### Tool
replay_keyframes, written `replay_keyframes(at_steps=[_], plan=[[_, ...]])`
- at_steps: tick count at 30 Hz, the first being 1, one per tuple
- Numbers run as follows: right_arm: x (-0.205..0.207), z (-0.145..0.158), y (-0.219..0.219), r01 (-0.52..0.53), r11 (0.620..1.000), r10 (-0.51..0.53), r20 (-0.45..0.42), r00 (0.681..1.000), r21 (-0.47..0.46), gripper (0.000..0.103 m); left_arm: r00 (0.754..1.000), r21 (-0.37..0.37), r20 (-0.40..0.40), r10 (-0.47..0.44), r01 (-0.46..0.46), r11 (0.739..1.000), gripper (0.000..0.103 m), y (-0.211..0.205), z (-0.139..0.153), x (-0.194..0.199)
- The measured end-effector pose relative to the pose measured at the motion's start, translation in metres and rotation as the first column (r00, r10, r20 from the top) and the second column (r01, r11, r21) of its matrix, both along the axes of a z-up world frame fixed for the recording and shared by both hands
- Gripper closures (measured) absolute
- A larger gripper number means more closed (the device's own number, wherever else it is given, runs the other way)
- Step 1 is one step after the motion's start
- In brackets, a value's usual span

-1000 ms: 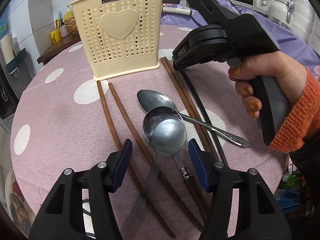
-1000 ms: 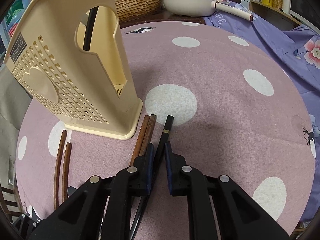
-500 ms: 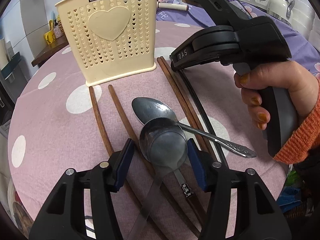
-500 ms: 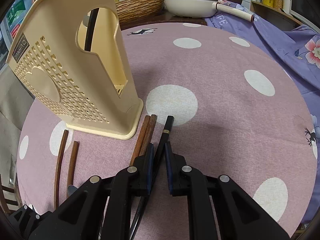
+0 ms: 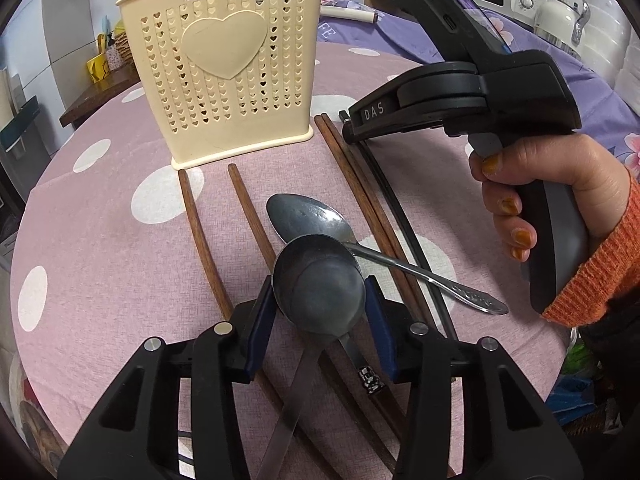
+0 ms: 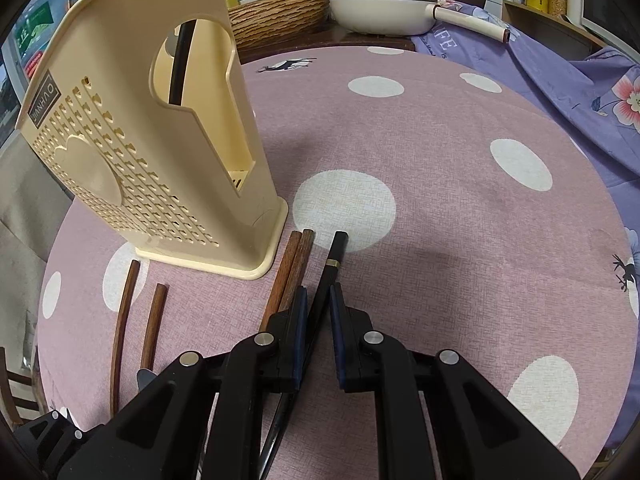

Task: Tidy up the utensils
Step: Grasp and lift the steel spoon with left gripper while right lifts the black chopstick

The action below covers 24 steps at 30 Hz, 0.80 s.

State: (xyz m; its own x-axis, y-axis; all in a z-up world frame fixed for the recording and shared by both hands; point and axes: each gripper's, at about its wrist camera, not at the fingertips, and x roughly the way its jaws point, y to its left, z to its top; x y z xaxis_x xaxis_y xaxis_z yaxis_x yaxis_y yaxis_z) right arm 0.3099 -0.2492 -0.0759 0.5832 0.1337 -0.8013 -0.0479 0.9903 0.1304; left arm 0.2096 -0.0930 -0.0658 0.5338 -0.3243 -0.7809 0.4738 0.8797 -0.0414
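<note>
Closing around the round spoon (image 5: 320, 280), your left hand-held gripper (image 5: 318, 320) has its blue pads on either side of the bowl — they sit right at its rim, and its jaws have just been narrowing, but you cannot tell whether they press on it yet. That spoon lies bowl-up on the worktop (image 5: 100, 240), its handle running back under the gripper, its bowl overlapping the tip of a second, oval spoon (image 5: 310, 216) whose handle angles off to the right across a pair of brown chopsticks (image 5: 360, 184). Two more brown chopsticks (image 5: 200, 232) lie apart to the left. Your right hand-held gripper (image 6: 319, 312) is clenched on a black chopstick (image 6: 334, 256), which still lies along the pink dotted cloth just beside the brown pair. Behind them stands the cream utensil holder (image 5: 224, 68) — upright, with one black stick already inside it in the right wrist view.
</note>
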Motion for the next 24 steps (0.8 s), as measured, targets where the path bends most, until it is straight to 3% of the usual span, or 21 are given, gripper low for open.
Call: replay_keyframes(at_steps=[6, 11, 12, 13, 15, 21, 22, 24], plan=[[0.001, 0.0, 0.0, -0.001, 1.0, 0.001, 0.0, 1.0, 0.01, 0.091, 1.0, -0.085, 0.011, 0.027, -0.026, 0.996, 0.059, 0.012, 0.006, 0.003], [0.001, 0.0, 0.0, 0.0, 1.0, 0.0, 0.003, 1.0, 0.01, 0.091, 0.993, -0.151, 0.104, 0.057, -0.04, 0.988, 0.059, 0.017, 0.025, 0.0], [0.0, 0.0, 0.0, 0.002, 1.0, -0.002, 0.008, 1.0, 0.013, 0.091, 0.99, -0.162, 0.126, 0.067, -0.046, 0.986, 0.06, 0.018, 0.03, -0.001], [0.0, 0.0, 0.0, 0.004, 1.0, -0.005, 0.014, 1.0, 0.02, 0.092, 0.987, -0.176, 0.145, 0.075, -0.049, 0.983, 0.068, 0.019, 0.034, 0.0], [0.0, -0.001, -0.001, 0.006, 0.999, -0.006, 0.028, 1.0, 0.032, 0.092, 0.982, -0.199, 0.17, 0.087, -0.052, 0.979, 0.069, 0.02, 0.043, 0.004], [0.003, -0.001, -0.002, 0.001, 0.999, -0.003, 0.033, 0.999, 0.041, 0.093, 0.985, -0.156, 0.145, 0.091, -0.068, 0.985, 0.069, 0.015, 0.056, 0.023], [0.003, -0.001, -0.003, 0.001, 0.999, -0.002, 0.034, 0.999, 0.041, 0.093, 0.987, -0.145, 0.133, 0.089, -0.069, 0.987, 0.067, 0.015, 0.056, 0.023], [0.003, -0.001, -0.002, 0.0, 0.999, -0.001, 0.038, 0.999, 0.038, 0.093, 0.985, -0.126, 0.127, 0.113, -0.097, 0.987, 0.043, 0.015, 0.056, 0.019]])
